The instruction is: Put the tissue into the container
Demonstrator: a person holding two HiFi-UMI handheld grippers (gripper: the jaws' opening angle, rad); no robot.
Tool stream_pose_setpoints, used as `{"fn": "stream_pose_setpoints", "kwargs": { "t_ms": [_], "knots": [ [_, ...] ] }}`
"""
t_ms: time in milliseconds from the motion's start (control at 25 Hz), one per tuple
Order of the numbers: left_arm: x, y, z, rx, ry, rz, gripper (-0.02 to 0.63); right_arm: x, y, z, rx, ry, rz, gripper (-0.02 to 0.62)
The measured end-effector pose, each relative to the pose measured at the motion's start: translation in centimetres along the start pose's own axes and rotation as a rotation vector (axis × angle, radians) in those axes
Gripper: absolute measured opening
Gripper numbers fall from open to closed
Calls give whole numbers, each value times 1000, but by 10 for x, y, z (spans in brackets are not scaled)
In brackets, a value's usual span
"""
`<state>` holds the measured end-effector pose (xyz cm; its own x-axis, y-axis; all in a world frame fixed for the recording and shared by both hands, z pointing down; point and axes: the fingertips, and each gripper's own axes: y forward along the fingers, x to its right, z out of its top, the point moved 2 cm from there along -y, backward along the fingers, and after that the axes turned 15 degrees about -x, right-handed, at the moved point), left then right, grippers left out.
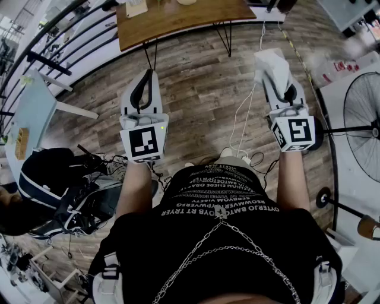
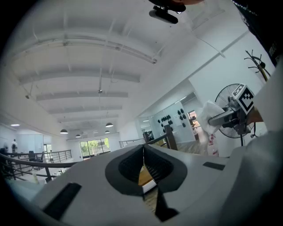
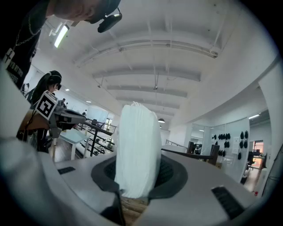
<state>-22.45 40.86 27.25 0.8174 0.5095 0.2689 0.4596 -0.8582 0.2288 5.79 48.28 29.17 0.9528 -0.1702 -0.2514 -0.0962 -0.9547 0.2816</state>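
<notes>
Looking down on a wooden table (image 1: 172, 18) at 12 o'clock and a fan (image 1: 362, 127) off at 3. Left gripper (image 1: 144, 74) around 10, jaws pressed together on nothing. Over at 2, right gripper (image 1: 279, 83) pinching a folded white tissue (image 1: 271, 64), long axis along the jaws, free end poking toward 12.

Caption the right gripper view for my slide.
The right gripper pinches an upright stack of white tissue between its fingers, beneath a white ceiling.
</notes>
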Motion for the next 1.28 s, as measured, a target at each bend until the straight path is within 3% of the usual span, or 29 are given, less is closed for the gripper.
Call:
{"fn": "stream_pose_setpoints", "kwargs": {
  "t_ms": [240, 480, 800, 1000, 1280],
  "knots": [
    [41, 38, 12, -25, 33, -6, 29, 40, 19, -17, -8, -25, 32, 127],
    [57, 53, 28, -33, -7, 55, 29, 75, 28, -19, 32, -13, 104, 129],
    [83, 52, 45, 7, 20, 143, 29, 126, 34, -22, 88, 23, 164, 127],
    [87, 67, 42, -15, 27, 127, 29, 135, 55, -29, 77, 24, 179, 127],
    [57, 113, 27, -49, 13, 84, 29, 118, 113, -29, 39, 26, 197, 127]
  ]
}}
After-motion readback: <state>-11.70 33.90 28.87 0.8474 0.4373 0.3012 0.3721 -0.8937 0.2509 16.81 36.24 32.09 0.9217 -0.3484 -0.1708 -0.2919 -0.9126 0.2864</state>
